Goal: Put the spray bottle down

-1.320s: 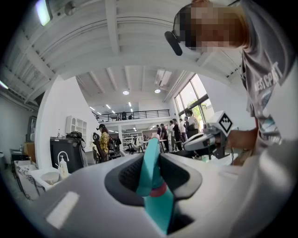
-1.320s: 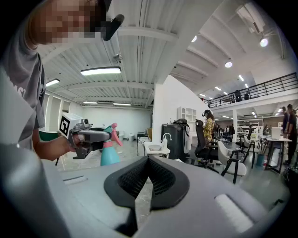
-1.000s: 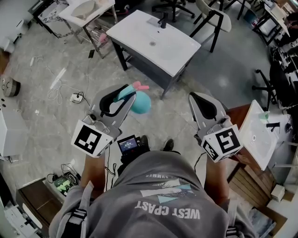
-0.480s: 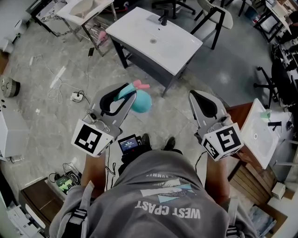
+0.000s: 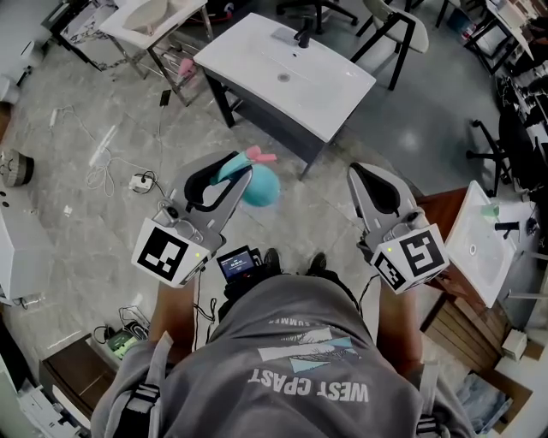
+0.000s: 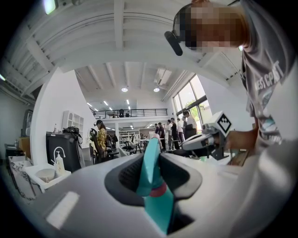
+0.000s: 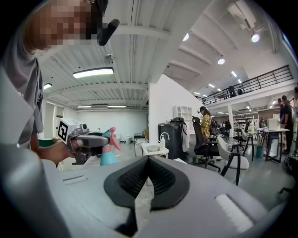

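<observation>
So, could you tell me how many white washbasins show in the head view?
3: one washbasin ahead at top centre, one at the top left, one at the right edge. Others may be hidden.

The left gripper (image 5: 233, 174) hides part of the spray bottle (image 5: 262, 189).

Grey marbled floor (image 5: 60, 231) under cables (image 5: 103, 175), sink stand (image 5: 334, 98)
</observation>
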`<state>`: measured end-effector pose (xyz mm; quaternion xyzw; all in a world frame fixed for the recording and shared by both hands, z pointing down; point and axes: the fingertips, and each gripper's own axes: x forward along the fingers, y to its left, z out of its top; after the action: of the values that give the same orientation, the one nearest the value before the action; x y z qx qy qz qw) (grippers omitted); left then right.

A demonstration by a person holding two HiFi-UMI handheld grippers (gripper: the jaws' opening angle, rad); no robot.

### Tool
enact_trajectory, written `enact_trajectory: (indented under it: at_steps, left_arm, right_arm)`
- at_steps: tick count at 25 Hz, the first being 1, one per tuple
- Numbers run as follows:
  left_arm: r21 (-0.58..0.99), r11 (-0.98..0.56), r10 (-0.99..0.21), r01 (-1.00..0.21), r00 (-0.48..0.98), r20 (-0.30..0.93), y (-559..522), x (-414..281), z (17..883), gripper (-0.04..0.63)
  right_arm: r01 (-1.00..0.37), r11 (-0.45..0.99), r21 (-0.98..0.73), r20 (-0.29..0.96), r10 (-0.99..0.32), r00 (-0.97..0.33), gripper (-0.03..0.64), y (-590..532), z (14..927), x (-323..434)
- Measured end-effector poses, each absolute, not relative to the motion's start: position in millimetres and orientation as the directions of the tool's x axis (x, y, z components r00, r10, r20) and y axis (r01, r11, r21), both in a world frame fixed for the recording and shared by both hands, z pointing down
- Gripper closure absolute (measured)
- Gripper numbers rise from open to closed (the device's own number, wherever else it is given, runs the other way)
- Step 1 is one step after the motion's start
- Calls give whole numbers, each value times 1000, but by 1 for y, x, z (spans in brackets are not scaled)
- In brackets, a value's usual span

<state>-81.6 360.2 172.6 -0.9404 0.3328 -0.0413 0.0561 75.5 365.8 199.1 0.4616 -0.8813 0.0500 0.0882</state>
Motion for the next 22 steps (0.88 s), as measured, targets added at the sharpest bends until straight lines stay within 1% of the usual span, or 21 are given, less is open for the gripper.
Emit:
enact_trajectory:
  at_steps: [4,13,22]
  left_arm:
    - [-134,-781,-619,-610,784,40,338,-87,170,500]
    - [-133,-785,-613,-604,789,33,337,-88,174,502]
    - [-140,-744,-665,-653,743,70,310,-82,183,502]
  right_arm:
    - [-827,562,-31,174,-812,-558,617,344,192,70]
    - [-838,545,-18,149,-827,-542,617,337,189,72]
    - [-806,591,-40,136,-796,-590,617,293,199,82]
